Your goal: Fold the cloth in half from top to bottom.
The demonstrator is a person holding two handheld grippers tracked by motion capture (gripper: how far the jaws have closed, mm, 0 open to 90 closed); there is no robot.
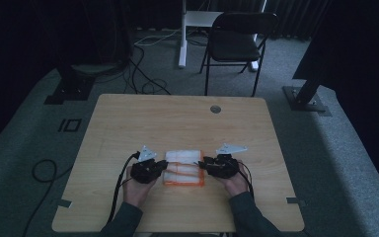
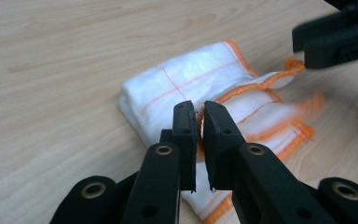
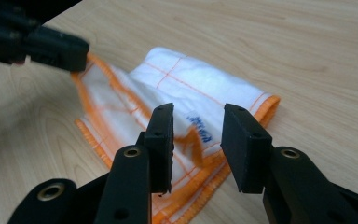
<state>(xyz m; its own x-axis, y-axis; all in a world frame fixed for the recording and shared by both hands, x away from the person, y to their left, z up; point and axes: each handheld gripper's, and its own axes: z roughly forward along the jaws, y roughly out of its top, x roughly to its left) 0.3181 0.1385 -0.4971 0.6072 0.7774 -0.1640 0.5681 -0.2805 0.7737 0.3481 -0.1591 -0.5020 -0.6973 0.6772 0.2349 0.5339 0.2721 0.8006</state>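
Two grippers at a folded cloth on a wooden table.
The left gripper [image 2: 199, 116] is clamped on the orange hem of the cloth [image 1: 183, 167]; the right gripper [image 3: 196, 122] stands apart over its other end.

white orange-edged cloth [image 1: 183, 167], black claws, pale wood table [image 1: 177, 121]

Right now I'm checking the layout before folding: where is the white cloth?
In the high view the white cloth lies on the table's near middle, between the left gripper and the right gripper.
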